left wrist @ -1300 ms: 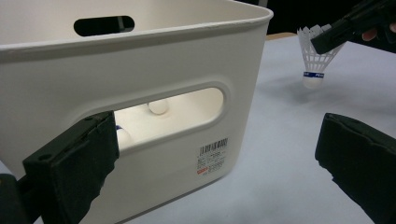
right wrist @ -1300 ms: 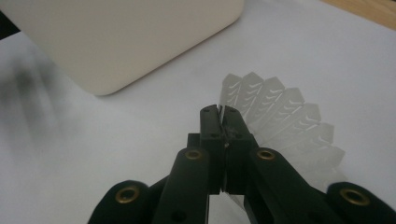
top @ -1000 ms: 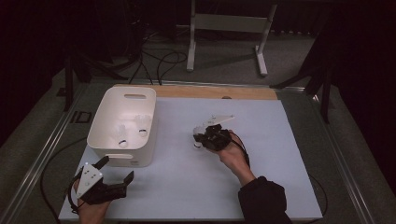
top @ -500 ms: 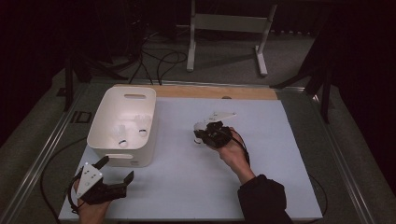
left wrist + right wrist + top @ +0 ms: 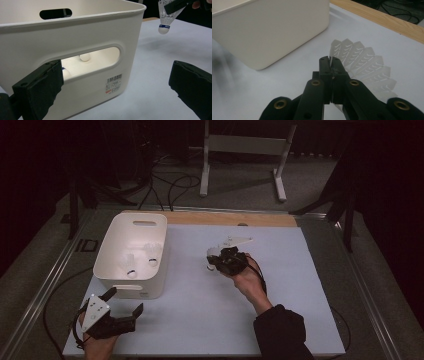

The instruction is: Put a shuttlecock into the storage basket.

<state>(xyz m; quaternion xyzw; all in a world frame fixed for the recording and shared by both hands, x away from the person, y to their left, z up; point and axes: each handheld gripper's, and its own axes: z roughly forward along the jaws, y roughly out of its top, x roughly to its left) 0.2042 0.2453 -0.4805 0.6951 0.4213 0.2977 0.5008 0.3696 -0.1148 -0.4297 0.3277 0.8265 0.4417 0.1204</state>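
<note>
A white bin (image 5: 131,227) stands at the table's left with two shuttlecocks (image 5: 131,270) lying in it. My right gripper (image 5: 215,259) hovers right of the bin, shut on the feather skirt of another shuttlecock (image 5: 212,254). In the right gripper view its jaws (image 5: 330,62) pinch the white feathers (image 5: 364,62), with the bin's wall (image 5: 269,30) ahead. In the left gripper view that shuttlecock (image 5: 165,22) hangs cork down above the table. My left gripper (image 5: 125,301) rests near the bin's front corner, open and holding nothing. Its jaws (image 5: 116,82) face the bin's handle slot (image 5: 75,32).
A white mat (image 5: 280,290) covers the table, with a wooden strip (image 5: 260,219) along its far edge. A metal stand (image 5: 240,150) and cables (image 5: 170,180) sit on the floor beyond. Metal rails (image 5: 45,285) run along the table's sides.
The right gripper, still holding the shuttlecock, has edged slightly farther up the picture. The left gripper has stayed put.
</note>
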